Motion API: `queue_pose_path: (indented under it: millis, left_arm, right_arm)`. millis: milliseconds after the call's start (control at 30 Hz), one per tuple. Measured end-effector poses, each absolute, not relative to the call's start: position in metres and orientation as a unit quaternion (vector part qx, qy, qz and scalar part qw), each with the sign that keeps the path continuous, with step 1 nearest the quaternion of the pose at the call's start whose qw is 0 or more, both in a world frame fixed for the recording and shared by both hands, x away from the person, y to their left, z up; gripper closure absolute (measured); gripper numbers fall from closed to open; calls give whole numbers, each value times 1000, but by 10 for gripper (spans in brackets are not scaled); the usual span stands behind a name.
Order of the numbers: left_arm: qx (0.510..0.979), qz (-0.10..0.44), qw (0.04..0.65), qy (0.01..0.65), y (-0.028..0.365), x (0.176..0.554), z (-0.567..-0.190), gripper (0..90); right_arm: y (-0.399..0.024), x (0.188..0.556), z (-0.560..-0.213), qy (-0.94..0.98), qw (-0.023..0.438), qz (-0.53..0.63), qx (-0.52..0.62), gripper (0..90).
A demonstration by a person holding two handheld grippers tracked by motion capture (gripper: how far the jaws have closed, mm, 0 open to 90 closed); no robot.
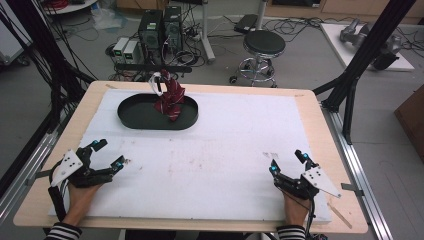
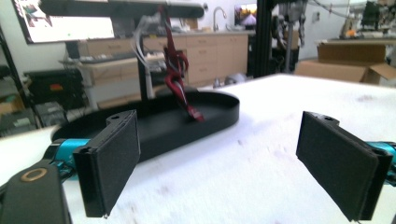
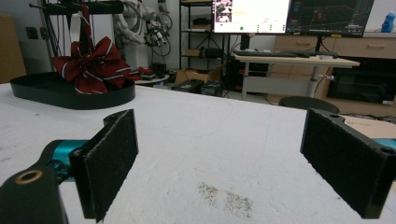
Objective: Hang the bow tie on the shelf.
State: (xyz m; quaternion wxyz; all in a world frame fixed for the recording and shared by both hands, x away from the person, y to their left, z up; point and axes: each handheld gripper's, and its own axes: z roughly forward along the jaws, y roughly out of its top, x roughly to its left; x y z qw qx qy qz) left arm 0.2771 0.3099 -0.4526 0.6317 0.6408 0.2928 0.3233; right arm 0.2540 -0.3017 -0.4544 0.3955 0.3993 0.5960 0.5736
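Table [image 1: 310, 107]: light wood top, most of it covered by a white foam sheet [image 1: 220, 155].

Landmark for all positions: black oval tray [image 1: 135, 117], sitting on the sheet toward the table's far left. Same tray seen in the left gripper view [image 2: 219, 109] and in the right gripper view [image 3: 46, 95].

Thin black stand [image 1: 150, 67] rises from the far side of the tray, its horizontal bar crossing above the tray. From that bar hangs a dark red bow tie with pale stripes [image 1: 169, 100], on a white loop. Its lower end reaches down to the tray; whether it touches the tray floor cannot be told. Right gripper view shows the bow face-on [image 3: 91, 67], wings spread; left gripper view shows it edge-on [image 2: 176, 74], a narrow twisted strip over the tray's middle.

Left gripper [image 1: 110, 155]: on the sheet, near side of the tray and to its left, well apart from the tray. Jaws spread wide, nothing between them; bare sheet shows in the gap in its own view [image 2: 217, 163].

Right gripper [image 1: 287, 161]: on the sheet, far to the right of the tray and nearer the person. Jaws released and wide apart, gripping nothing [image 3: 219, 163].

Faint grey smudge [image 3: 226, 198] on the sheet just ahead of the right gripper.
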Motion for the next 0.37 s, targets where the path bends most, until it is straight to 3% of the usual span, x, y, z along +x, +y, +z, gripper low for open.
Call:
queue_pose_path:
  millis: [367]
  left_arm:
    - [633,331,629,306,309,276,-455,139]
  right_arm:
    - [-302,254,-455,596,397,573,399,103]
